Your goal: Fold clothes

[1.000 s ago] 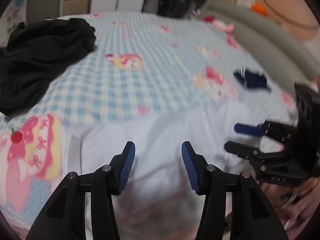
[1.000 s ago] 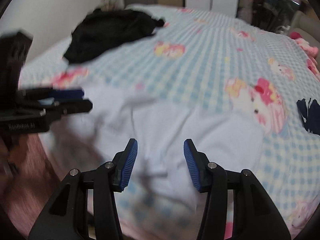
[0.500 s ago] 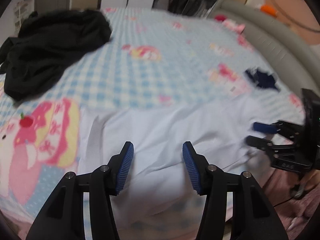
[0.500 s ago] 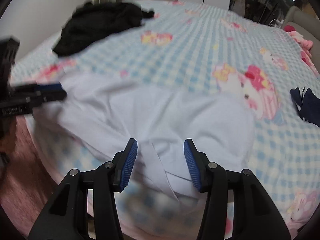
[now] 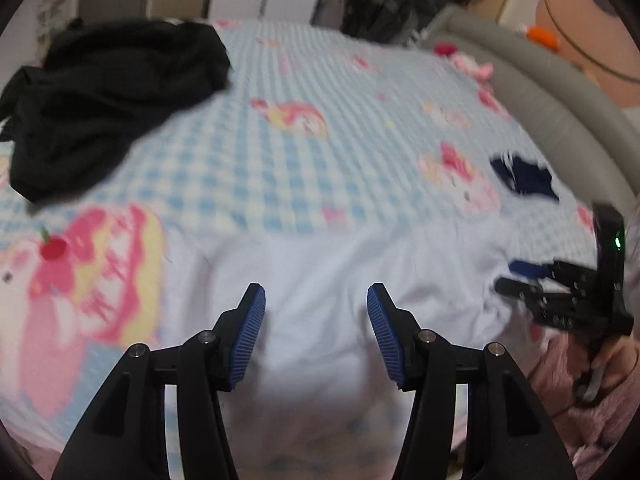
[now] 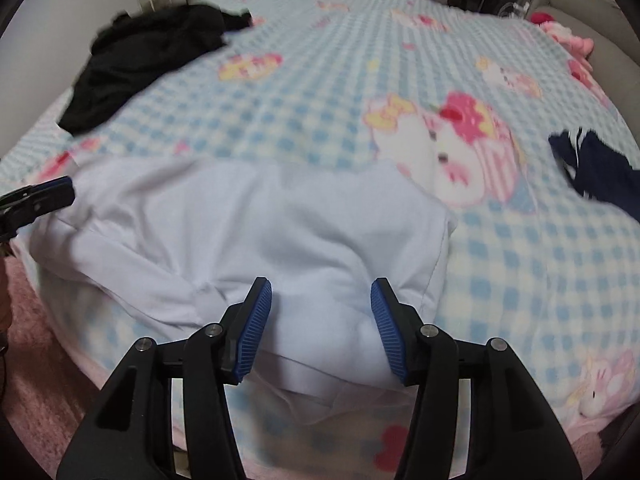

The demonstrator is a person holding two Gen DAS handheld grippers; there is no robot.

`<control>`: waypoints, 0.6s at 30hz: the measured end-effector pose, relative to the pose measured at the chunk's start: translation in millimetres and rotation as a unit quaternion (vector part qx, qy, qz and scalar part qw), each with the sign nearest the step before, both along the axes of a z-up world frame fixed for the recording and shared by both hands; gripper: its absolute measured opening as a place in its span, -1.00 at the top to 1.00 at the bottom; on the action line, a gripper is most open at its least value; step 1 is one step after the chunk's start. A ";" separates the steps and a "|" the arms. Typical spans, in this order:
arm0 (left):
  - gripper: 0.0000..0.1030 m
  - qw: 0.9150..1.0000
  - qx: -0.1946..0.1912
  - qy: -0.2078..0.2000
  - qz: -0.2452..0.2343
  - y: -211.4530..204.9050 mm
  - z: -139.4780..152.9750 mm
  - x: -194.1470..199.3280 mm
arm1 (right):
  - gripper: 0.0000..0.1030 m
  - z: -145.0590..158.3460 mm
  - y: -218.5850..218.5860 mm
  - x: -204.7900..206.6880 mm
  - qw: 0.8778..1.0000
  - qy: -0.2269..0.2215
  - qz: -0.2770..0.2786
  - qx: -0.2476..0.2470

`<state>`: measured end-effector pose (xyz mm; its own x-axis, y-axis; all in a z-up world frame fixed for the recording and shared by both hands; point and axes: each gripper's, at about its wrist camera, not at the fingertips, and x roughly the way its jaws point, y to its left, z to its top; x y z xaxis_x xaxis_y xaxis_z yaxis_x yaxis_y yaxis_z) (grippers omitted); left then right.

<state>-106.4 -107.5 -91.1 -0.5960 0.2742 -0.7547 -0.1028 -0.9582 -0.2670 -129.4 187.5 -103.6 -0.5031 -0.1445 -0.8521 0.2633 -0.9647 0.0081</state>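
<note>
- Left hand-held gripper (image 5: 316, 308) was opening, its jaws empty above the white garment (image 5: 320, 264).
- Right hand-held gripper (image 6: 321, 303) was likewise opening and empty.
- Garment's near edge was blurred at lower frame.

Left gripper (image 5: 316, 316): black angular arms, ribbed blue pads (image 5: 249, 336), silver screws. Right gripper (image 6: 321, 312): same build; its body shows a green light at right of the left view.
</note>
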 end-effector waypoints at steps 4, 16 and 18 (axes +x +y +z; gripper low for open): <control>-0.07 0.999 -0.035 -0.029 0.007 -6.7 -12.7 -19.1 | -0.15 8.7 -2.7 -11.4 1.000 0.015 -0.004 -0.007; 0.06 0.994 0.017 -0.073 0.083 -76.1 -35.1 -25.7 | -0.39 23.2 41.0 -15.6 0.997 0.041 -0.069 -0.008; 0.14 0.994 0.036 -0.074 0.067 -67.2 -41.3 -28.8 | -0.41 13.8 44.9 -32.6 0.996 0.020 -0.084 -0.014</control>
